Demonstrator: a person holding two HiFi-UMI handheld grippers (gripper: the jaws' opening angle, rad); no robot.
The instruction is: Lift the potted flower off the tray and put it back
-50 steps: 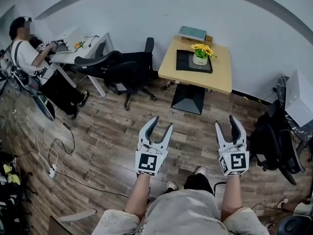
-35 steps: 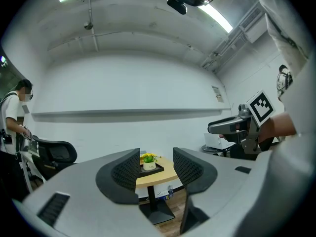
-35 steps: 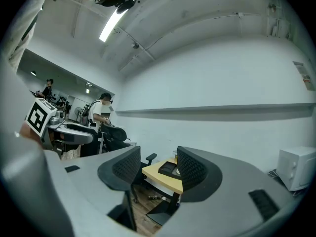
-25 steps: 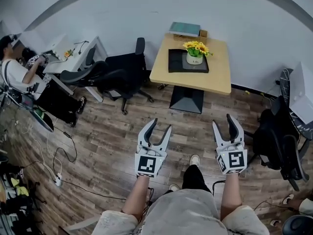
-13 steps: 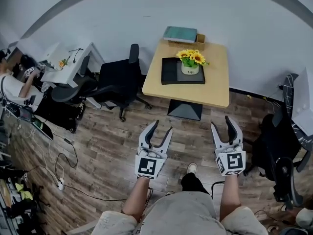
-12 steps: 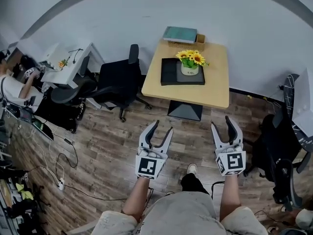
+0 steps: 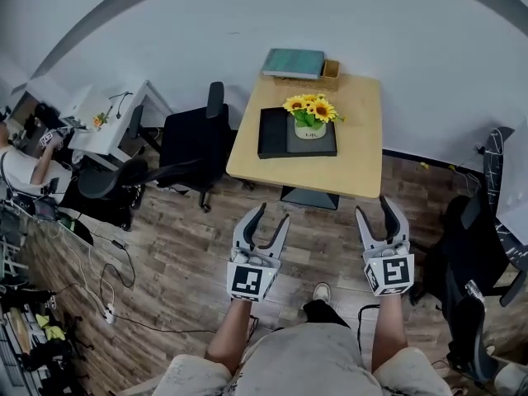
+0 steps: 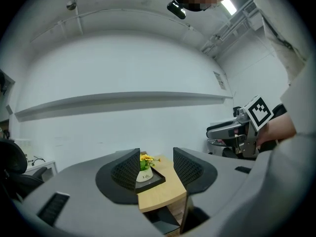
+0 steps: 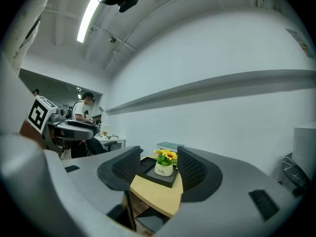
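A potted flower (image 7: 309, 119), yellow sunflowers in a white pot, stands on a black tray (image 7: 275, 134) on a small wooden table (image 7: 363, 155) against the white wall. The pot sits in the tray's right half. My left gripper (image 7: 268, 215) and right gripper (image 7: 381, 209) are held level over the wooden floor, well short of the table's front edge, both open and empty. In the left gripper view the potted flower (image 8: 144, 168) shows far off between the jaws; in the right gripper view the potted flower (image 9: 165, 164) and the tray (image 9: 163, 178) show the same way.
A teal book (image 7: 294, 63) and a small box (image 7: 331, 70) lie at the table's back. Black office chairs (image 7: 188, 143) stand to the left, another chair (image 7: 470, 254) to the right. A seated person (image 7: 21, 165) works at a white desk (image 7: 107, 122) far left.
The table with the tray and flower has come nearer and larger in the head view as I walk toward it. Both grippers keep the same open pose in front of me.
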